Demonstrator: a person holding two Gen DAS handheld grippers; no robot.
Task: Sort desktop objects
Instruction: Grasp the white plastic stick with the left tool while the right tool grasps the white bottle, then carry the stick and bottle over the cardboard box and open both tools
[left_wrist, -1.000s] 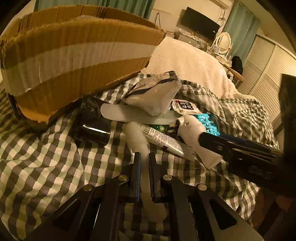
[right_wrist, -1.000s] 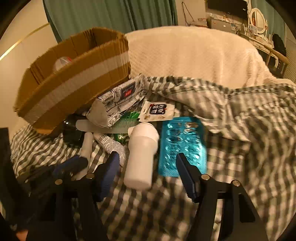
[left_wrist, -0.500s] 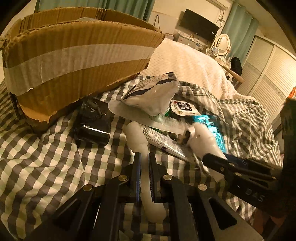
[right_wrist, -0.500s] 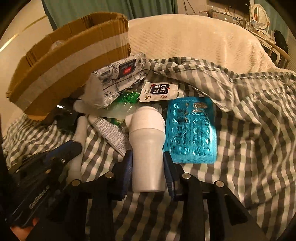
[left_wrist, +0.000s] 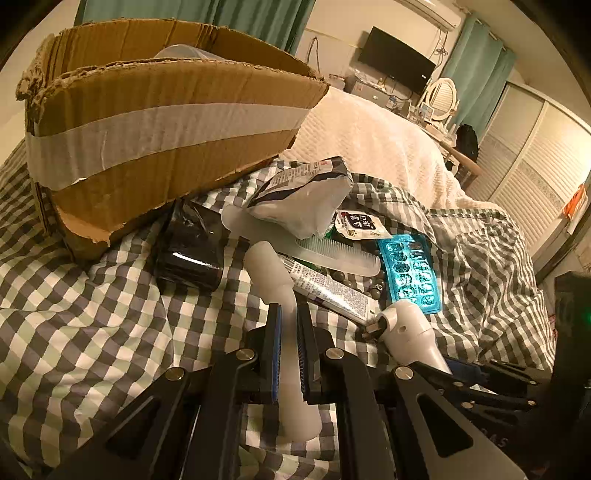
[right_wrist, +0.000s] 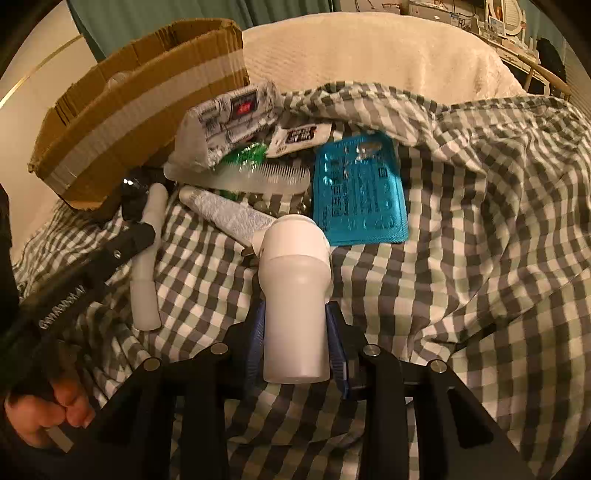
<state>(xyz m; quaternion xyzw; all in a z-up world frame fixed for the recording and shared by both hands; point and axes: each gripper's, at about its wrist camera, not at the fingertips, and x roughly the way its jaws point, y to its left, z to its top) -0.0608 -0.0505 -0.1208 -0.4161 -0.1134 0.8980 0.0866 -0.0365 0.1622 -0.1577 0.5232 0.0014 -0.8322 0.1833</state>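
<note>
A pile of small objects lies on a checked cloth (left_wrist: 92, 332). My left gripper (left_wrist: 290, 321) is shut on a slim white tube (left_wrist: 273, 273), also in the right wrist view (right_wrist: 147, 266). My right gripper (right_wrist: 295, 314) is shut on a white bottle (right_wrist: 295, 291), seen low right in the left wrist view (left_wrist: 410, 332). Beside them lie a printed tube (right_wrist: 229, 216), a translucent comb (right_wrist: 258, 177), a blue blister pack (right_wrist: 356, 192), a tissue pack (right_wrist: 229, 122), a small sachet (right_wrist: 301, 136) and a black roll (left_wrist: 192, 251).
An open cardboard box (left_wrist: 159, 122) with pale tape stands at the back left, resting partly on the black roll. A cream blanket (right_wrist: 369, 51) covers the bed behind the cloth. Furniture and a television (left_wrist: 397, 59) stand far behind.
My right gripper has moved in, closed on the white bottle and drawn it back toward me, clear of the blister pack. My left gripper stays shut on the slim tube.
</note>
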